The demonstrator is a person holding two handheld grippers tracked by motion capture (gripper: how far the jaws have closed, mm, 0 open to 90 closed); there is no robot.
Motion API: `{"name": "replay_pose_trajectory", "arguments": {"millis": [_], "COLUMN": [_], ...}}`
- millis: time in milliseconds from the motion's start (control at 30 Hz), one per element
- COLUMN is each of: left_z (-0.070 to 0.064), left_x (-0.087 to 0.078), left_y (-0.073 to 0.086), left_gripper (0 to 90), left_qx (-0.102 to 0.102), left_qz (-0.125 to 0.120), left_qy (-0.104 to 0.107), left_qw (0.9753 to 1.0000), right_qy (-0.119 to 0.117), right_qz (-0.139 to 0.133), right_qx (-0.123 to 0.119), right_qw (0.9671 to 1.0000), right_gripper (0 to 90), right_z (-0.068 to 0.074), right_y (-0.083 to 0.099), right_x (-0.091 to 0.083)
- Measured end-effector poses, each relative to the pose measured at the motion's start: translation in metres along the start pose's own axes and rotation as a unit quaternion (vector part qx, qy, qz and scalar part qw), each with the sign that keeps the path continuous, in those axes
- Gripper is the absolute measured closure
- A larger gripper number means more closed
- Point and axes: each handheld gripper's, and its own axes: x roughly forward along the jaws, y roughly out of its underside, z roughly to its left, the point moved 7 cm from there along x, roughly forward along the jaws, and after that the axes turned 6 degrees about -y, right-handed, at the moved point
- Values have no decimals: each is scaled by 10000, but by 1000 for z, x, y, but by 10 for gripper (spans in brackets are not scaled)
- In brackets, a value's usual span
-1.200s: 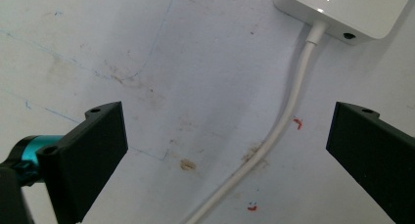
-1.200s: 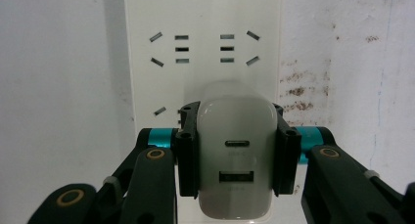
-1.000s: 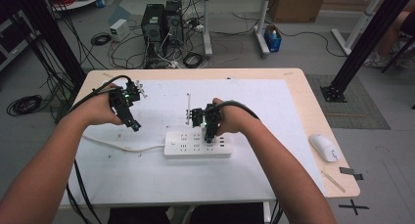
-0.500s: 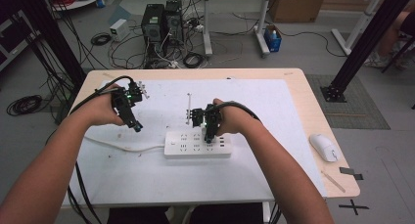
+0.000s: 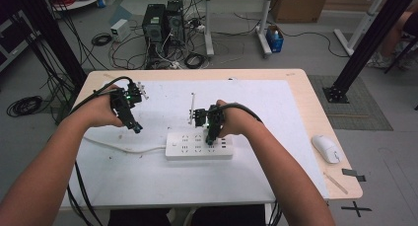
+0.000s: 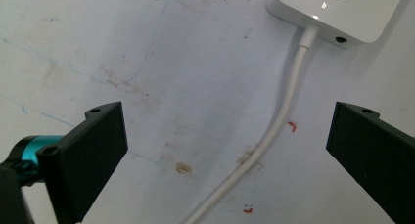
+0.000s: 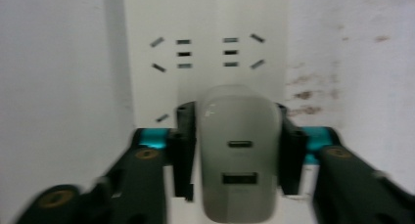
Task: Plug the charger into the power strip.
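Landmark: white power strip (image 5: 198,145), lying flat on the white mat (image 5: 276,117) near the table's middle.

Right gripper (image 5: 211,137) directly over the strip's right half, pointing down. Jaws clamped on both sides of a white USB charger (image 7: 238,155), which stands against the strip's socket face; sockets visible just beyond it.

Left gripper (image 5: 134,126) well left of the strip, jaws spread wide, holding nothing, above the strip's white cord (image 6: 274,131).

White mouse (image 5: 326,148) far right of the strip.
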Motion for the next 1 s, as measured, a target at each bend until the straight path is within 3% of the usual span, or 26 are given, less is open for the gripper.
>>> {"name": "replay_pose_trajectory", "arguments": {"millis": [100,300,367,467,633,700,900,1000], "left_z": [2,2,3,4,3,2,2,3], "left_x": [-1,-2,-2,-3,-5,-6,-11,-13], "left_y": [2,3,2,1,0,0,-4,-5], "left_gripper": [17,17,17,17,17,17,17,17], "left_qx": [-3,-5,-13,-27,13,12,70,101], "left_qz": [33,33,21,15,32,41,71,107], "left_qy": [-18,-16,-29,-43,-54,-57,-74,-79], "left_qw": [10000,10000,10000,10000,10000,10000,9999,9999], "right_qy": [-91,-32,-137,-48,133,80,200,267], "right_qz": [-145,-523,-747,-880,-1088,-1214,-1336,-1288], "right_qx": [142,266,422,646,748,738,908,922], "right_qw": [9998,9983,9962,9940,9912,9898,9867,9870], "right_gripper": [480,408,390,330,252,251,187,132], "right_z": [1,0,0,-4,-8,-7,-12,-12], "right_y": [-1,1,2,8,14,15,23,27], "right_x": [-2,-21,-28,-36,-45,-49,-60,-62]}}
